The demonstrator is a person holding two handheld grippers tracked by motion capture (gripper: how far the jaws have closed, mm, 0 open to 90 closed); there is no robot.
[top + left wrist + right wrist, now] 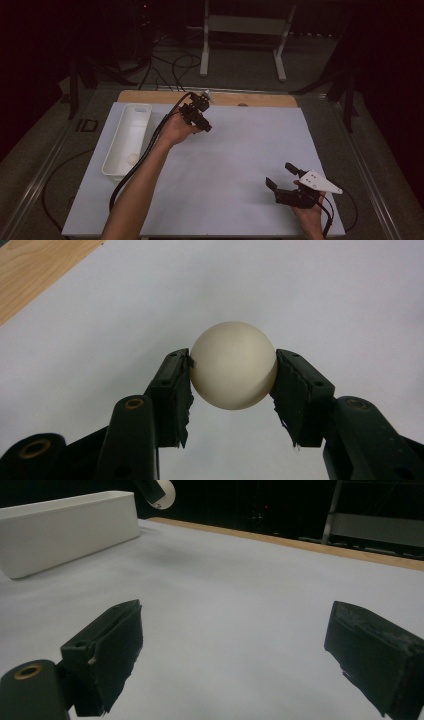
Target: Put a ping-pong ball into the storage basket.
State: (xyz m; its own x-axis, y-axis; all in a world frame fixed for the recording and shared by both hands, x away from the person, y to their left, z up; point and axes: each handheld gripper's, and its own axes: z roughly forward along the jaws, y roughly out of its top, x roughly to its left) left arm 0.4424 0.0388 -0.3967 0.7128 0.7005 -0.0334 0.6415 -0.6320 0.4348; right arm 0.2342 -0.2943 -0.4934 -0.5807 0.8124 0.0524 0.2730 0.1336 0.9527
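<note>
A cream ball [233,365] is pinched between the black pads of my left gripper [233,377], which is shut on it above white paper. From above, the left gripper [202,102] hangs in the air over the far middle of the table, right of the white tray [142,112]. The right gripper view catches the held ball [167,492] at its top edge. My right gripper [281,176] rests low at the near right. Its jaws [235,645] stand wide open with only paper between them.
The long white tray [65,530] lies along the left side of the white paper sheet [240,150], and a second cream ball [132,158] sits in its near end. A wooden table edge [260,99] runs along the back. Cables trail from both grippers.
</note>
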